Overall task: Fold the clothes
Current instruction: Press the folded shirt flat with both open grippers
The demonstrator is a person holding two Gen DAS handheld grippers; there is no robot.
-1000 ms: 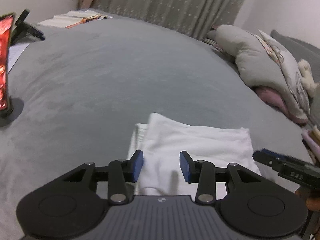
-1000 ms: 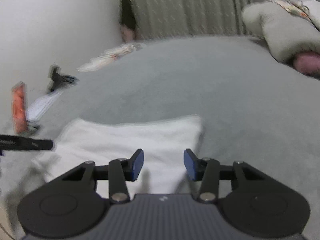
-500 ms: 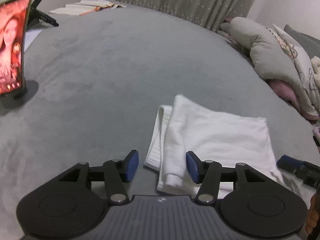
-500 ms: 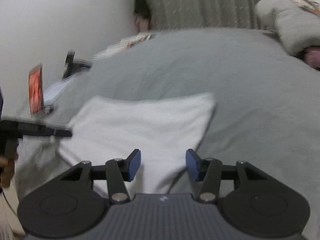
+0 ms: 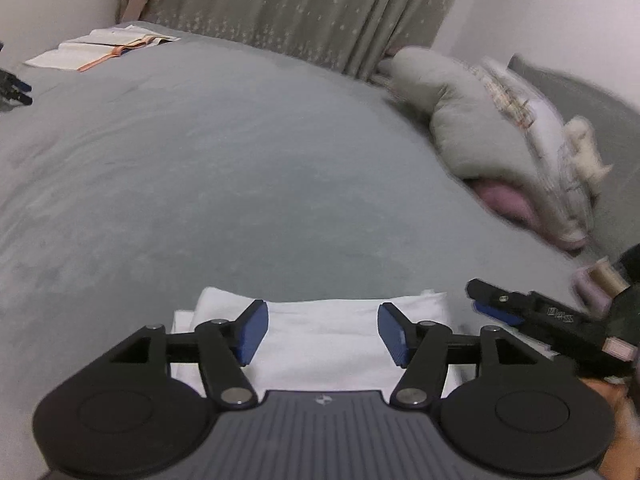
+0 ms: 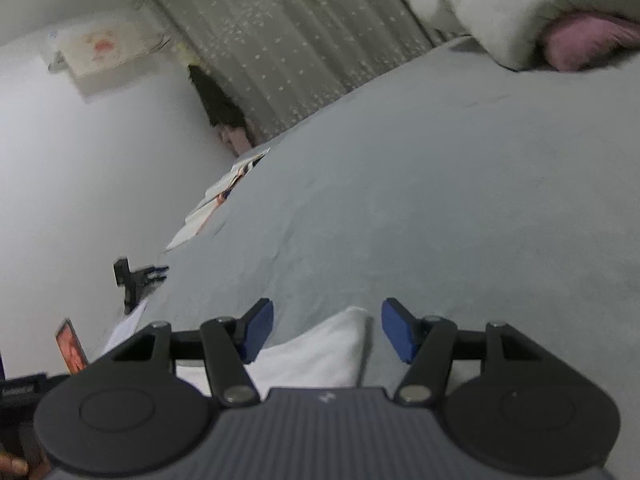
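My left gripper (image 5: pixel 323 330) sits over the folded white cloth (image 5: pixel 320 332), jaws opening, pads clear of the fabric, nothing pinched. My right gripper (image 6: pixel 327 330) is rolled to one side, so its view is tilted; jaws closing, and one corner of the cloth (image 6: pixel 320 356) lies below the gap, but the pads aren't pressing on it. The cloth lies flat on the grey bedspread (image 5: pixel 224 168) at the near edge, in stacked layers. From the left camera, my right gripper (image 5: pixel 496 308) shows just beside the cloth's right edge. Pillows (image 5: pixel 480 136) are piled far right, an open book (image 5: pixel 100 48) far left, curtain (image 5: pixel 312 8) behind.
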